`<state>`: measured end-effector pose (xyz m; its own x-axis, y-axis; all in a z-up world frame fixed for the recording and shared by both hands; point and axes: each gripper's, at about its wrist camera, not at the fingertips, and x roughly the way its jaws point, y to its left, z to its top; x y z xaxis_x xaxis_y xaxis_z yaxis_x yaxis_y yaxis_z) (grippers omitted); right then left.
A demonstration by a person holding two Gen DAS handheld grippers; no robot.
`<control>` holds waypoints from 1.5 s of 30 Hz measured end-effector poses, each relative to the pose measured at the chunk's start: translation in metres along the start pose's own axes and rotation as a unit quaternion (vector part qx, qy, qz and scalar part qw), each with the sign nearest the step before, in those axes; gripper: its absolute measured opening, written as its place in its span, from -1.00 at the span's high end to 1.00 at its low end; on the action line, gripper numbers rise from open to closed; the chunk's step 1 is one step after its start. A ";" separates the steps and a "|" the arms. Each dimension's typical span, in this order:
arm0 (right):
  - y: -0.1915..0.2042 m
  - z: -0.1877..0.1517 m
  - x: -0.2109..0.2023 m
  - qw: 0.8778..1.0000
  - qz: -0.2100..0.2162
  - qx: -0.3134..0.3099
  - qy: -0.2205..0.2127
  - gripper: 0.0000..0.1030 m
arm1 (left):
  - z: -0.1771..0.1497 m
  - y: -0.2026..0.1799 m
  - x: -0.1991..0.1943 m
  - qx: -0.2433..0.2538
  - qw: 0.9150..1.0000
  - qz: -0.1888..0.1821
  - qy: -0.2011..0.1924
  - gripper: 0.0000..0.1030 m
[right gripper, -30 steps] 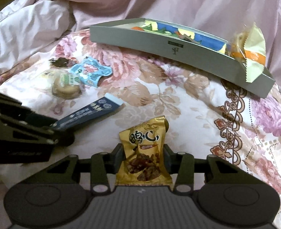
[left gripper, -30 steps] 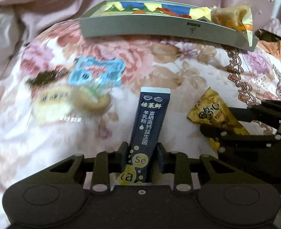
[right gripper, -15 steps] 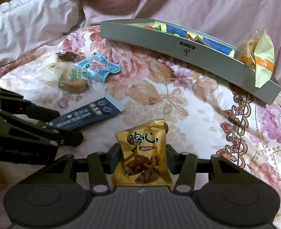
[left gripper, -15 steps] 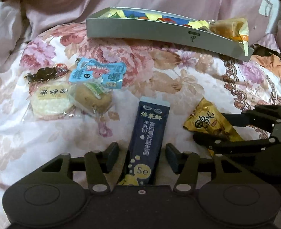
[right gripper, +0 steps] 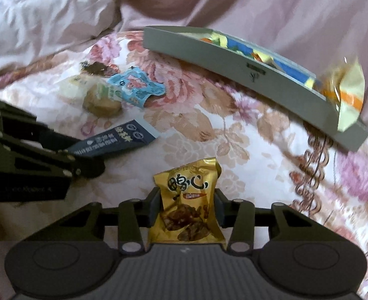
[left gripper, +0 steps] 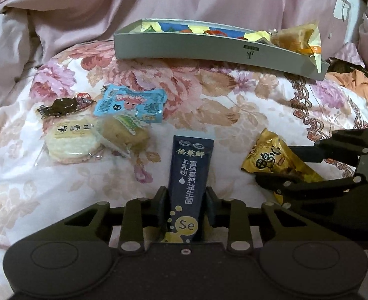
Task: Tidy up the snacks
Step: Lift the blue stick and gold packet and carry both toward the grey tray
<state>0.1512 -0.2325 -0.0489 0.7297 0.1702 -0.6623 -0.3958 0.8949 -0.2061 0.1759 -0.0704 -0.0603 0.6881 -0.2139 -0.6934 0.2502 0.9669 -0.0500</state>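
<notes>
My left gripper (left gripper: 185,200), spread half a second ago, now pinches the navy sachet (left gripper: 190,175) again; my right gripper (right gripper: 186,206) still clamps the gold snack pouch (right gripper: 187,205). I judge both are ready to carry to the grey tray (left gripper: 208,50), at twelve o'clock on the floral bedcover (left gripper: 208,105). At ten o'clock lie a blue packet (left gripper: 131,103), a rice cracker (left gripper: 72,141) and a round pastry (left gripper: 124,136). The path to the tray looks clear.
</notes>
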 end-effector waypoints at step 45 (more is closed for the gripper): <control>-0.032 0.053 -0.038 0.929 -0.193 -0.048 -0.313 0.05 | 0.111 -0.028 -0.040 -0.042 0.983 0.072 -0.165 0.41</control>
<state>0.1655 -0.2459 0.0213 0.9969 0.0765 0.0168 -0.0622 0.9036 -0.4239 0.2165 -0.1044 0.0485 0.8988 -0.0939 -0.4283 0.0862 0.9956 -0.0374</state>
